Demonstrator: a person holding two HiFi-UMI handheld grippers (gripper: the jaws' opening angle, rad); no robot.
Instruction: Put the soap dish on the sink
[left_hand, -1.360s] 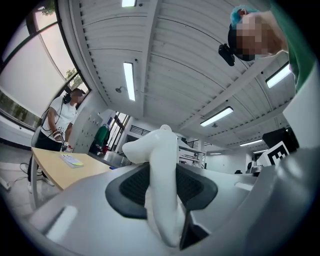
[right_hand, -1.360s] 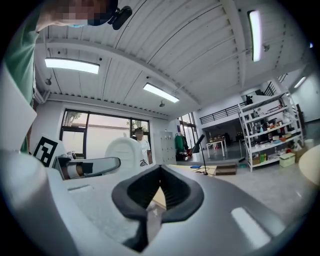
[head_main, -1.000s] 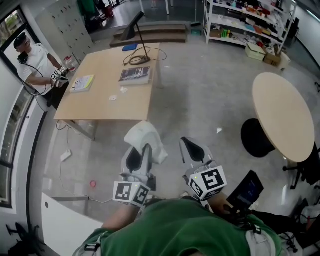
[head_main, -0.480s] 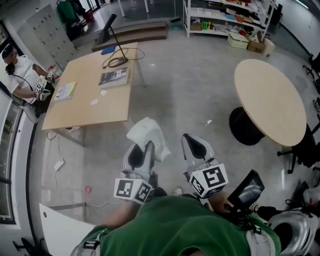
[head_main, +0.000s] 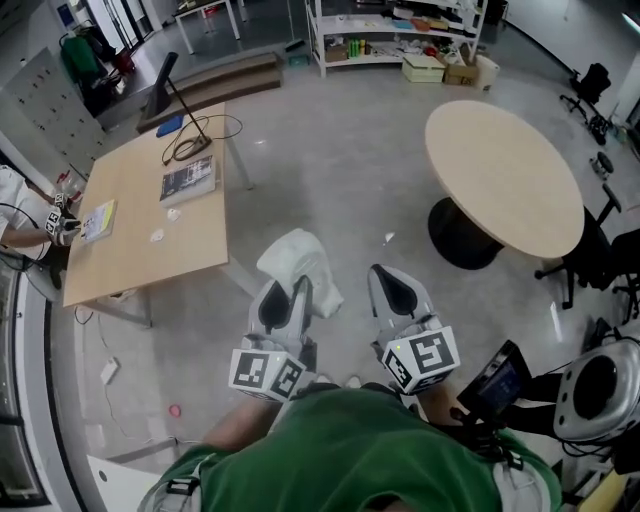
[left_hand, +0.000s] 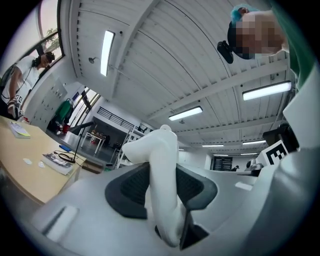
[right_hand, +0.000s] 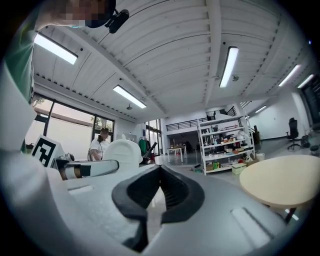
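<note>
Both grippers have swung round with the person, so the rectangular wooden table (head_main: 140, 230) now sits further left than a second ago. Held above the grey floor (head_main: 340, 170), the left gripper (head_main: 287, 300) pinches the white plastic soap dish (head_main: 300, 262) between its jaws. The right gripper (head_main: 395, 290), just beside it, has its jaws pressed together on nothing.

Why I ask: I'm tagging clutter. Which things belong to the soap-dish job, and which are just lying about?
Job: soap dish, clamped in the left gripper; no sink in view.
Lying about: book, cable and booklet on the rectangular table; round table; shelves.
</note>
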